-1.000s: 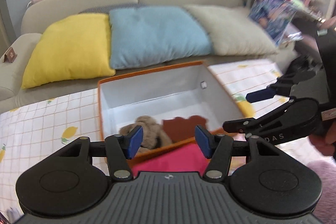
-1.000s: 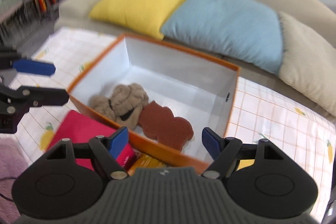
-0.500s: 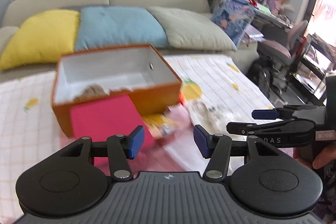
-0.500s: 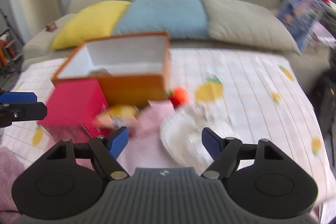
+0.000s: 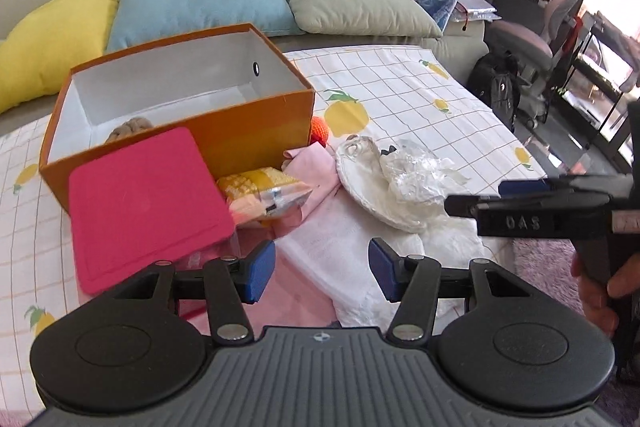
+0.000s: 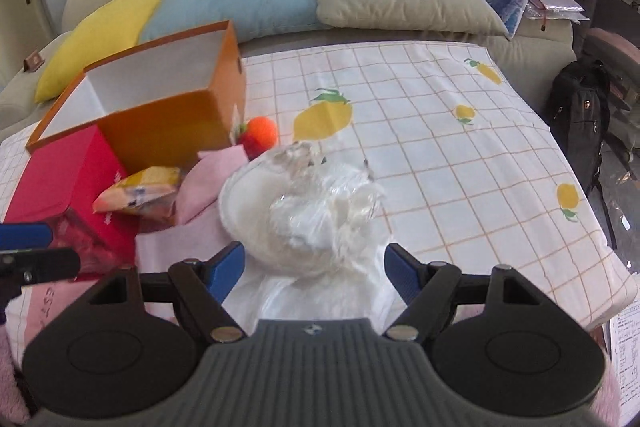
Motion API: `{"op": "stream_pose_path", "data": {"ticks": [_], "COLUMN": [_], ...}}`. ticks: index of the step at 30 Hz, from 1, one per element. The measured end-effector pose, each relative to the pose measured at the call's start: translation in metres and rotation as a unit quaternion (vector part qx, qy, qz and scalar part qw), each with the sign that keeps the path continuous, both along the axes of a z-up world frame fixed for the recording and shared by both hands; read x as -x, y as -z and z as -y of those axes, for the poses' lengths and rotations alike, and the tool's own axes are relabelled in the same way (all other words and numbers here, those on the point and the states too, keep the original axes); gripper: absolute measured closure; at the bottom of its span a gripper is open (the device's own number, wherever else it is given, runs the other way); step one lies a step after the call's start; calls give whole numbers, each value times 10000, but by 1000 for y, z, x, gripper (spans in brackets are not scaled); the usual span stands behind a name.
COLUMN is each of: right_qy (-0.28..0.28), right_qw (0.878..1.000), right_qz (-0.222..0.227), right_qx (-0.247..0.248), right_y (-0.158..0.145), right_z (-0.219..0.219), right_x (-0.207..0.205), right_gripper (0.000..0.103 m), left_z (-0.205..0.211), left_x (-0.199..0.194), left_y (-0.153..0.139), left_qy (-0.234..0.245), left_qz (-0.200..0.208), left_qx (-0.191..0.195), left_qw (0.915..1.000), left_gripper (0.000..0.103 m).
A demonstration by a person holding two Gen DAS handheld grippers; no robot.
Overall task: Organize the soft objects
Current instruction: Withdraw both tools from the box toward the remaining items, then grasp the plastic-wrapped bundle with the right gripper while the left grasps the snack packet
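Soft things are heaped just ahead of both your claws: a white round cushion in crinkly clear wrap (image 6: 304, 211), a pink cloth (image 5: 310, 171), a yellow knitted bundle (image 5: 260, 193) and an orange plush ball (image 6: 262, 133), all lying beside the orange box (image 5: 248, 131), which already has a brown knitted toy (image 5: 130, 127) inside. Your right claw (image 6: 314, 271) is spread wide and empty, with the wrapped cushion directly beyond its fingertips. Your left claw (image 5: 320, 271) is released too, nothing between its pads, hovering over white fabric (image 5: 352, 251) with the red lid (image 5: 144, 203) off to its left. My read: the cushion is your next pick. Come down on its near edge, pinch cushion and wrap together so the plastic doesn't slide off, and keep the left claw clear of the right one's path to the box. Watch that slippery wrap.
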State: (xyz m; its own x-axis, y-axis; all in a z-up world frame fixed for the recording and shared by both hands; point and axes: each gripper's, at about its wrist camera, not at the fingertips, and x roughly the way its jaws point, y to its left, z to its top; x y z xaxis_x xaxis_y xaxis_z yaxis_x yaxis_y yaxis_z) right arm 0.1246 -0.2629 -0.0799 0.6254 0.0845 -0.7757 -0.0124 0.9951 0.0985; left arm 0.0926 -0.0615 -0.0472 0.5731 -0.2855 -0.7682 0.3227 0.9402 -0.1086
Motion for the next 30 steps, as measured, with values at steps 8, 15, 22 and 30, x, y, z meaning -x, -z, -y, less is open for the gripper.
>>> {"op": "stream_pose_path", "data": {"ticks": [8, 15, 22, 30], "right_qy": [397, 498, 133, -305], "right_qw": [9971, 9930, 9950, 9978], "right_qz": [-371, -818, -762, 66], "right_qx": [-528, -690, -627, -579], "right_y": [23, 56, 61, 19], "right_z": [10, 10, 5, 3], "right_x": [-52, -71, -65, -39], "right_gripper": [25, 33, 63, 65], "left_z": [13, 24, 42, 55], "left_x": [-19, -37, -51, -58], "left_y": [5, 11, 18, 45], "left_qy": [109, 187, 824, 1798], "left_qz": [-94, -18, 311, 300], "left_qx": [-85, -373, -1565, -2868], "left_qw": [9999, 9991, 9837, 9405], "left_gripper": [39, 39, 37, 35]}}
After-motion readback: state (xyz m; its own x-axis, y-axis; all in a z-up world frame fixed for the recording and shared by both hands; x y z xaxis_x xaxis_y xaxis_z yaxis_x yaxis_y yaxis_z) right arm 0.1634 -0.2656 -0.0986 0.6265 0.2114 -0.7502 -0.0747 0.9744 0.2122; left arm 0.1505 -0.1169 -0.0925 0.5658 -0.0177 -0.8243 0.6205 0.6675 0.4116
